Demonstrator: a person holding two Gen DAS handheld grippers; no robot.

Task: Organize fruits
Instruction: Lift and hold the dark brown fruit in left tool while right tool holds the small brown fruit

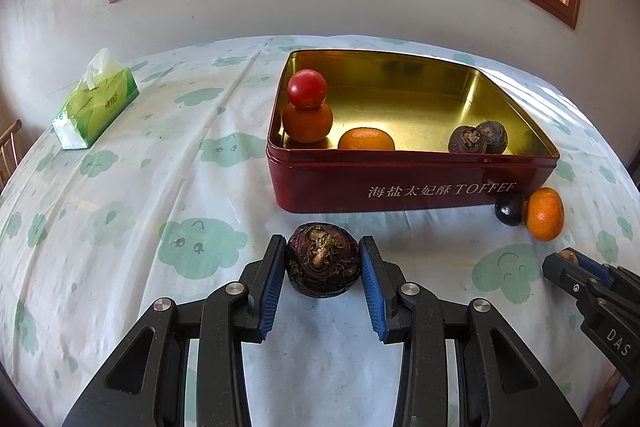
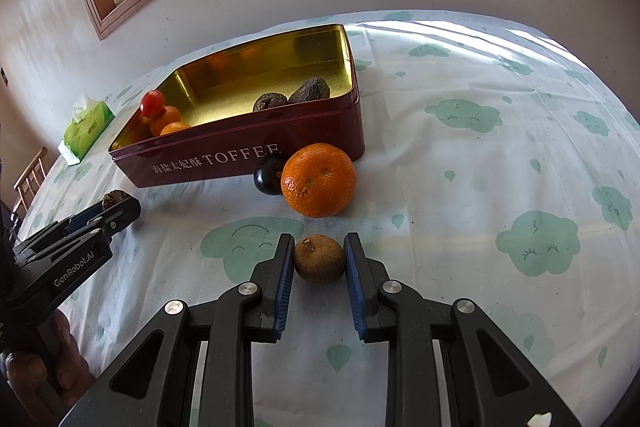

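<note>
Two claws, both loaded: my left gripper [image 1: 322, 269] pinches a water chestnut [image 1: 322, 259], my right gripper [image 2: 319, 259] a longan [image 2: 319, 259], low centre frame. Lift clear over the toffee tin [image 2: 256, 163] rim before releasing.

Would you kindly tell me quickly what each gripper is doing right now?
Left gripper: closed on the dark water chestnut.
Right gripper: closed on the small brown fruit.
</note>
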